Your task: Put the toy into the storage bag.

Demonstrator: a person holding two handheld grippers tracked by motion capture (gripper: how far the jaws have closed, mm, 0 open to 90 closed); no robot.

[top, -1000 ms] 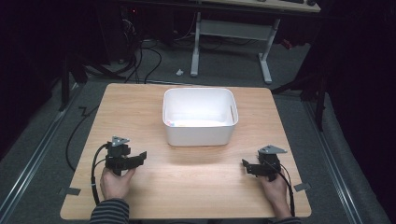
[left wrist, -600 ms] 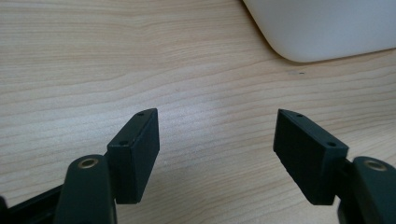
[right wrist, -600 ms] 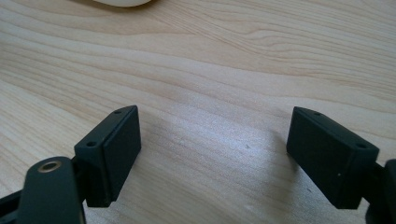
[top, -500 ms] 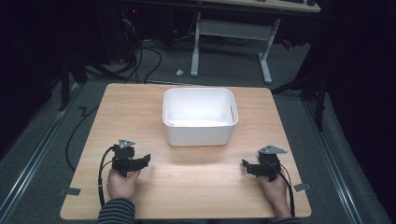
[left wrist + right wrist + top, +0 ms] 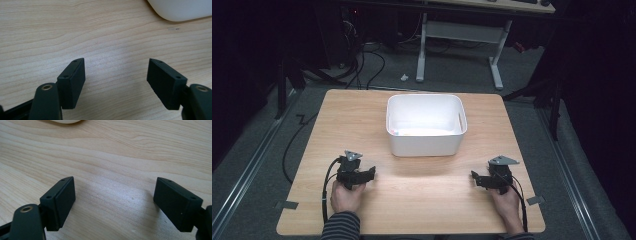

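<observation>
Bench: pale wood-grain top, rounded corners, matte, with fine wavy grain lines running across it in both gripper views. White tub sits at mid-bench, toward the far edge: smooth plastic, rectangular with rounded corners and a rolled rim, open at the top; a faint reddish and yellow trace lies along its inner floor near the near-left wall, too small to identify. No label or writing readable on the tub. Left gripper: black, angular body with a small grey 3-cornered plate on top, held in the left hand near and to the left of the tub, resting low on the bench, well apart from the tub's near wall. Its jaws stand wide with bare wood between them; in the left gripper view each is a flat black block with 2 small screw holes on its top edge, and the tub's rounded white corner shows beyond. Right gripper: same build, held in the right hand near and to the right of the tub, also clear of it. Its jaws are spread wide, nothing held. A striped sleeve covers the left wrist. 2 grey tape tabs mark the bench's near corners.
</observation>
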